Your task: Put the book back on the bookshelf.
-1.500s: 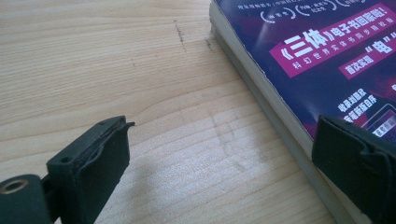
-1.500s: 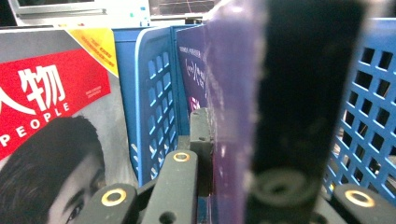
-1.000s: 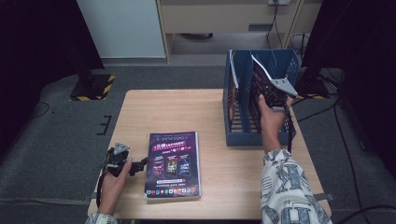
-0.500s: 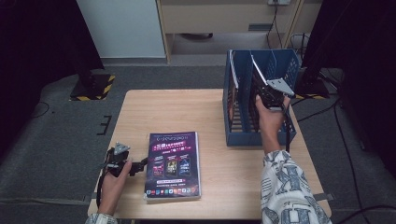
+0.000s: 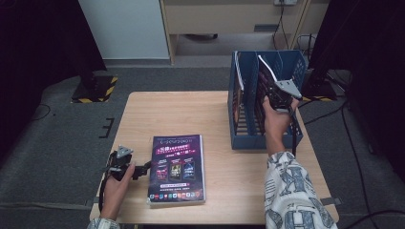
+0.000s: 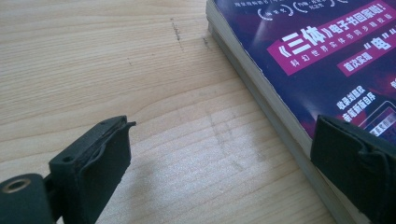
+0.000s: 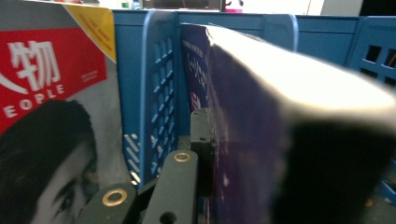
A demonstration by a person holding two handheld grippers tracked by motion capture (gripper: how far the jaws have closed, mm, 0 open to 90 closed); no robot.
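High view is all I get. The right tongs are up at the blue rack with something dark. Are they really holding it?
Observer: Yes. The right gripper view shows the right tongs shut on a purple book, which stands upright in the blue rack.
Operator: What's in the slot beside it?
Observer: A magazine with a red title band and a yellow corner, on the other side of a divider.
Operator: And the left tongs, down by the book on the table?
Observer: The left gripper view shows the left tongs open over the bare table. One tip is in front of the flat book at its edge, and nothing is gripped.
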